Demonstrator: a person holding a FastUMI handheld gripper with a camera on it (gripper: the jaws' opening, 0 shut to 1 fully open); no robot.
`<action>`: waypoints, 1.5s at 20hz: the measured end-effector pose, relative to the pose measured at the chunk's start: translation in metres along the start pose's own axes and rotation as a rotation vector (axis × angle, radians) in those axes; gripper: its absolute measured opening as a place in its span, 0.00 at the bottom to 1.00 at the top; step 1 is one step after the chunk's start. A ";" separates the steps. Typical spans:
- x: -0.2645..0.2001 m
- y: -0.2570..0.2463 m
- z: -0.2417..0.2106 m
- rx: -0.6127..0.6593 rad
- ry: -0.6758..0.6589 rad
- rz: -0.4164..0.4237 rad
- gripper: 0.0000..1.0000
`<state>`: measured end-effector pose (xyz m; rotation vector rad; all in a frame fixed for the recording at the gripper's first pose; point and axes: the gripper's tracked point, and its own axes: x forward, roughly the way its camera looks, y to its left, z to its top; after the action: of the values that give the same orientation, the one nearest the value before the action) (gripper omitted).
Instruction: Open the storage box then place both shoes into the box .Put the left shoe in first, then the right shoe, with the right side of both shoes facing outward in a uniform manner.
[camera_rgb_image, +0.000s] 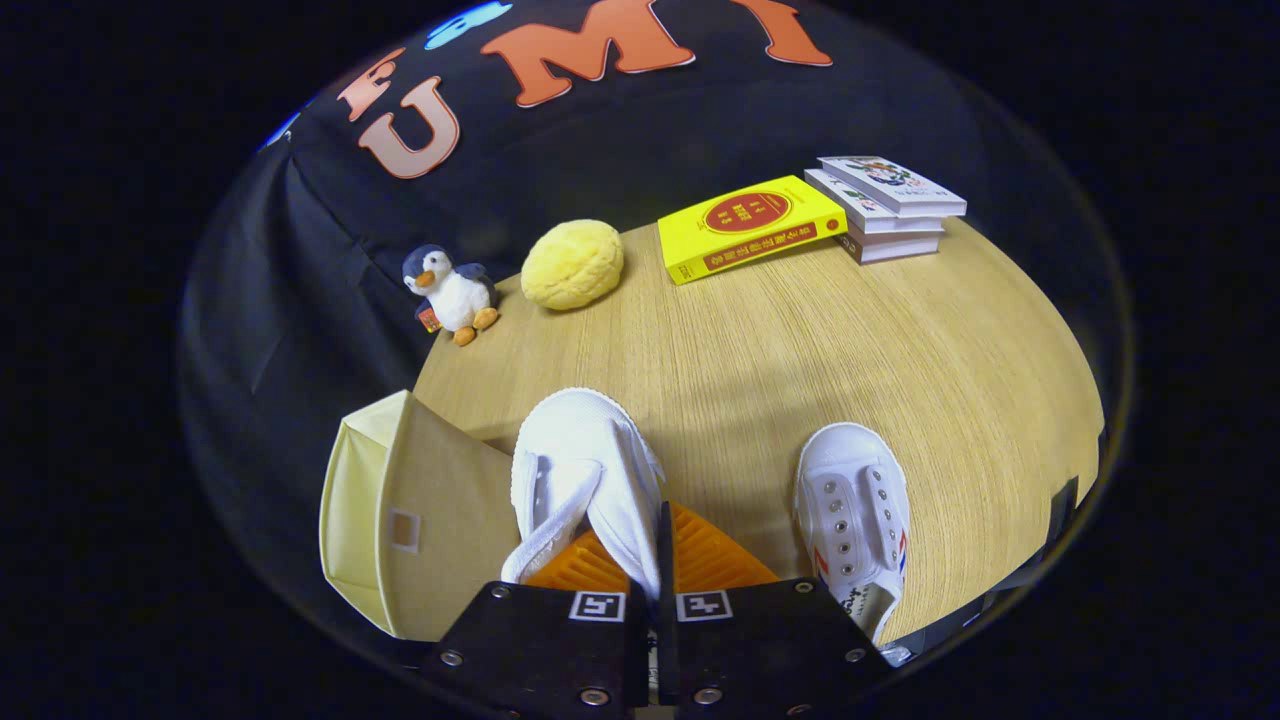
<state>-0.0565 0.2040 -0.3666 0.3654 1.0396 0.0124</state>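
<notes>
Claw (652, 560) fingers pinch 1 white shoe (585, 470); other shoe (855, 510) beside.

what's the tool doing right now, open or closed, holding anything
Tool: closed, its fingers pinching the side wall of a white shoe, which it holds above the table beside the storage box.

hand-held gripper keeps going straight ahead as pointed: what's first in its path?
The hand-held gripper is shut on the white shoe, so that travels with it. Ahead is bare table, then probably the yellow book; depth is unclear.
</notes>
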 end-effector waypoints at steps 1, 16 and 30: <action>-0.007 0.013 0.008 0.004 -0.010 0.008 0.04; -0.013 0.227 -0.013 -0.062 0.111 0.125 0.04; 0.077 0.262 -0.097 -0.025 0.296 -0.071 0.04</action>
<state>-0.0565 0.4921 -0.3958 0.3095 1.3440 0.0162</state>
